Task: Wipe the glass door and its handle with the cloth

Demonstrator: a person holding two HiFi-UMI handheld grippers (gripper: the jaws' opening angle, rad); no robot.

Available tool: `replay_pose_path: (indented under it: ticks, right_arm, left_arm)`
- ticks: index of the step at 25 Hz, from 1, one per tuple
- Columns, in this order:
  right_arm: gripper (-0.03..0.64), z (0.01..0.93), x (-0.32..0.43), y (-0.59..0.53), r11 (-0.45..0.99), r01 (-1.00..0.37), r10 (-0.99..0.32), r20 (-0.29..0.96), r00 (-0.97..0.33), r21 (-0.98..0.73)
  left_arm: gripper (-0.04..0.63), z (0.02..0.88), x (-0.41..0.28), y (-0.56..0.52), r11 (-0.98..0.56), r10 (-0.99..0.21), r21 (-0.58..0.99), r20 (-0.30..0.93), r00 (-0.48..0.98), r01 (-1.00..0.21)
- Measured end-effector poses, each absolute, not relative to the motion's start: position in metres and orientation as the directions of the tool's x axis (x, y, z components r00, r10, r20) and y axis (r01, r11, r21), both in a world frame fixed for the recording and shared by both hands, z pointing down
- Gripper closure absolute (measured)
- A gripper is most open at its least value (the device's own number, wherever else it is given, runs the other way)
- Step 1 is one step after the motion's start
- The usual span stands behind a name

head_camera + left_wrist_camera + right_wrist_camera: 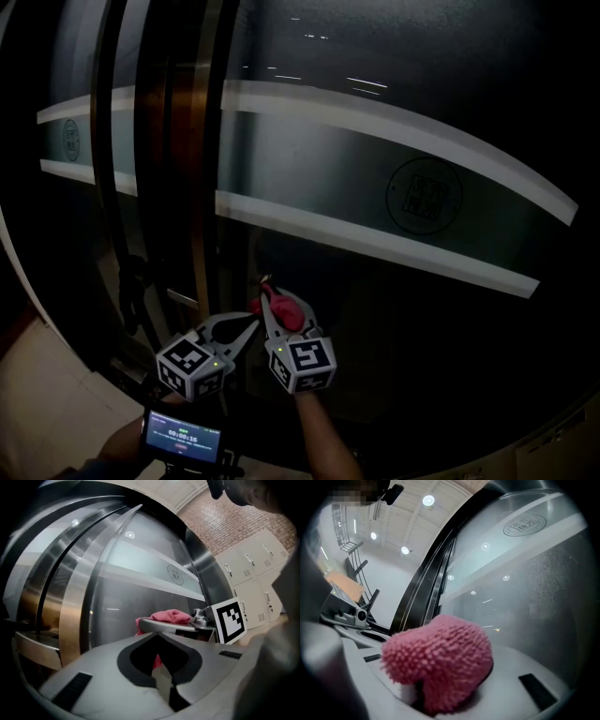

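The dark glass door (pixel 375 169) carries two frosted bands and a round logo (pixel 424 195). Its tall metal handle (pixel 202 187) runs vertically at the left. My right gripper (pixel 272 305) is shut on a pink fuzzy cloth (pixel 284 309), which is held up close to the glass below the lower band; I cannot tell whether it touches. In the right gripper view the cloth (pixel 440 663) bulges out of the gripper (pixel 440 686) before the glass (pixel 525 588). My left gripper (pixel 253 321) hangs just left of it, shut and empty, its tips (pixel 157 632) meeting near the handle (pixel 70 606).
A small lit screen (pixel 183 438) sits at the bottom of the head view by the person's left arm. Pale floor (pixel 37 403) shows at lower left. Behind, the left gripper view catches white lockers (pixel 253 573) and a brick wall (pixel 220 522).
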State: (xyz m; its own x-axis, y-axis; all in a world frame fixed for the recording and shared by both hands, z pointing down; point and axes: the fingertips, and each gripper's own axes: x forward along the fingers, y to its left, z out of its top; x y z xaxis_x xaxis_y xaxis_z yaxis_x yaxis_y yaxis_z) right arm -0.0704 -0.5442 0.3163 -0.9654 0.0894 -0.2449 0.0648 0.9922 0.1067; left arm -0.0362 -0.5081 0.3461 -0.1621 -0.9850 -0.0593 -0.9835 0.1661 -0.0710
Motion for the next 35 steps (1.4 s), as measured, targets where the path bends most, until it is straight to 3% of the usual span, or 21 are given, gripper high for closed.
replay_pose_path:
  ticks: [7, 23, 30, 35]
  right_arm:
    - [0.555, 0.334, -0.006, -0.618, 0.995, -0.064, -0.044, -0.23, -0.972, 0.077]
    - [0.555, 0.334, 0.248, -0.869, 0.859, -0.51, -0.488, -0.224, -0.844, 0.05]
    - [0.557, 0.334, 0.258, -0.867, 0.864, -0.504, -0.486, -0.236, -0.842, 0.02]
    - [0.555, 0.338, 0.214, -0.806, 0.92, -0.391, -0.376, -0.25, -0.892, 0.011]
  left_arm:
    - [0.583, 0.357, 0.003, -0.554, 0.099, -0.994, -0.053, -0.038, -0.097, -0.994]
    - [0.583, 0.374, 0.129, -0.701, -0.058, -0.998, -0.004, -0.03, 0.058, -0.998]
    - [0.583, 0.377, 0.144, -0.711, -0.084, -0.996, -0.016, -0.009, 0.085, -0.996]
    - [0.583, 0.387, 0.123, -0.679, -0.037, -0.999, -0.002, 0.006, 0.037, -0.999]
